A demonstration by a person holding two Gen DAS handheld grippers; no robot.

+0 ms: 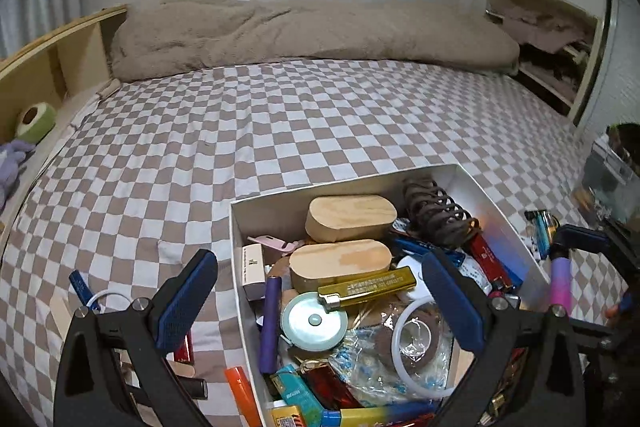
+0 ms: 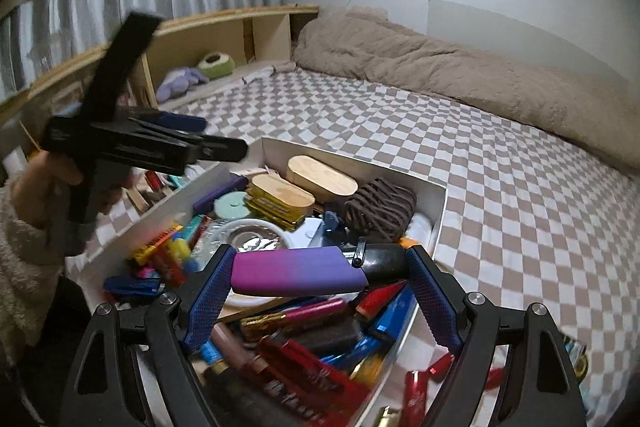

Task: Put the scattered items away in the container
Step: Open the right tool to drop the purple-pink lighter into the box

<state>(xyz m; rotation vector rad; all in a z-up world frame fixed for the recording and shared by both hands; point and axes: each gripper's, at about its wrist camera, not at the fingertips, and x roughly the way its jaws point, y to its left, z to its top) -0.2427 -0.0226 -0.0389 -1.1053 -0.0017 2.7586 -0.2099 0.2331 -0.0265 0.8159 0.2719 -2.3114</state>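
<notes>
A white cardboard box (image 1: 236,227) sits on the checked bed, packed with lighters, two wooden cases (image 1: 348,217), a dark hair claw (image 1: 434,215) and a gold lighter (image 1: 368,287). My left gripper (image 1: 320,291) is open and empty, its fingers straddling the box's left wall. My right gripper (image 2: 320,279) is shut on a pink-to-purple lighter (image 2: 298,269) with a black cap, held crosswise above the box (image 2: 438,223). That lighter (image 1: 560,281) also shows at the right in the left wrist view. The left gripper (image 2: 216,147) shows over the box's left side.
Loose items lie on the bed left of the box: a red lighter (image 1: 185,347), a blue tag (image 1: 80,285), wooden sticks. A blue lighter (image 1: 542,231) lies right of the box. A beige duvet (image 1: 300,31) lies at the back, a wooden shelf (image 2: 224,39) at the left.
</notes>
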